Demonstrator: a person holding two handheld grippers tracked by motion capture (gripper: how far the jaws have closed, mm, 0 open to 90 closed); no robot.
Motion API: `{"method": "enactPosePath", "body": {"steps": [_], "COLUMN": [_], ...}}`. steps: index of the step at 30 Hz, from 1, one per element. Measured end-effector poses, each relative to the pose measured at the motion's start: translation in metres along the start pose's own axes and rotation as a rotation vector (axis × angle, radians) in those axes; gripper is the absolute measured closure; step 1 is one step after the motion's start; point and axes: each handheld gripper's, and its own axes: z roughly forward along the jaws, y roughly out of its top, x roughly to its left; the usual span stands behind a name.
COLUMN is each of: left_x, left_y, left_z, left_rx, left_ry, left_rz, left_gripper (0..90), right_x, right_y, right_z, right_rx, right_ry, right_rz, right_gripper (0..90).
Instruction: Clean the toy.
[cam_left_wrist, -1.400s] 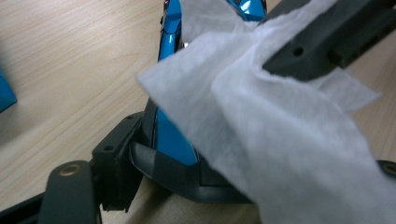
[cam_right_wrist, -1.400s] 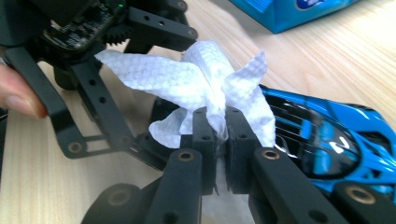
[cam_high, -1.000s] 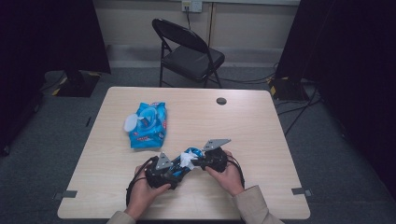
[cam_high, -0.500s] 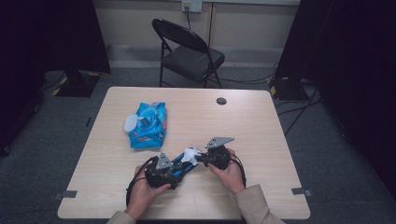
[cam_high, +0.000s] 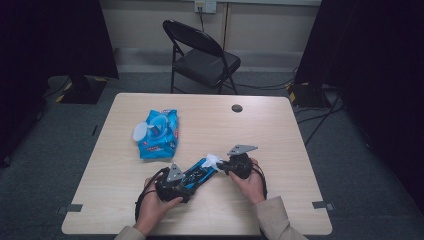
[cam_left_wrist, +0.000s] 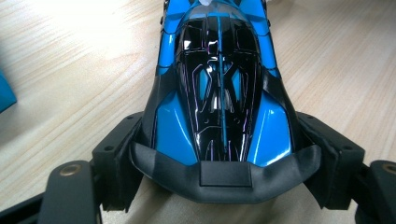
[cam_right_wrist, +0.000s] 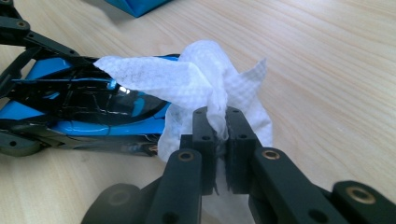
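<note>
Wiping well means keeping the table (cam_high: 280, 130) as support under the toy car (cam_left_wrist: 219, 93) near its front edge, left gripper (cam_high: 175, 184) clamping the tail firmly, while the right gripper (cam_right_wrist: 217, 140), jaws pinching the wipe (cam_right_wrist: 196, 79), strokes lightly along the nose

Black two-jaw left gripper (cam_high: 186, 181) and right gripper (cam_high: 223, 167), brass-coloured rivets at the linkages. Grey three-cornered plate atop each. Beige sleeves (cam_high: 272, 220) behind them.

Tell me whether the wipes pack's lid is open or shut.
Open. In the high view the white flip lid of the blue wipes pack is swung out past the pack's left edge, baring the round opening in its top.
</note>
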Motion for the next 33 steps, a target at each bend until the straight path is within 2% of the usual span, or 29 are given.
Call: {"method": "enactPosePath", "body": {"steps": [5,10,16,20,23,25,28,33], "left_x": [0.0,0.0,0.0,0.0,0.0,0.0,0.0,0.0], "left_y": [0.0,0.0,0.0,0.0,0.0,0.0,0.0,0.0], "left_z": [0.0,0.0,0.0,0.0,0.0,0.0,0.0,0.0], "left_rx": [0.0,0.0,0.0,0.0,0.0,0.0,0.001,0.001], "left_ry": [0.0,0.0,0.0,0.0,-0.001,-0.001,0.003,0.003], "left_rz": [0.0,-0.001,0.0,0.0,-0.002,-0.002,0.005,0.003], "left_gripper": [24.1,24.1,24.1,24.1,24.1,24.1,24.1,24.1], "right_x": [0.0,0.007,0.031,0.055,0.072,0.083,0.092,0.095], "right_y": [0.003,0.015,0.03,0.037,0.039,0.04,0.038,0.033], "right_z": [-0.005,-0.014,-0.017,-0.01,-0.002,0.005,0.013,0.026], "right_rx": [-0.001,-0.037,-0.061,-0.073,-0.058,-0.035,-0.015,-0.009], "right_ry": [-0.028,-0.011,0.078,0.17,0.206,0.22,0.234,0.241], "right_rz": [-0.016,-0.038,-0.086,-0.106,-0.141,-0.167,-0.188,-0.195], "right_gripper": [85.2,85.1,85.0,85.0,85.0,84.9,84.8,84.6]}}
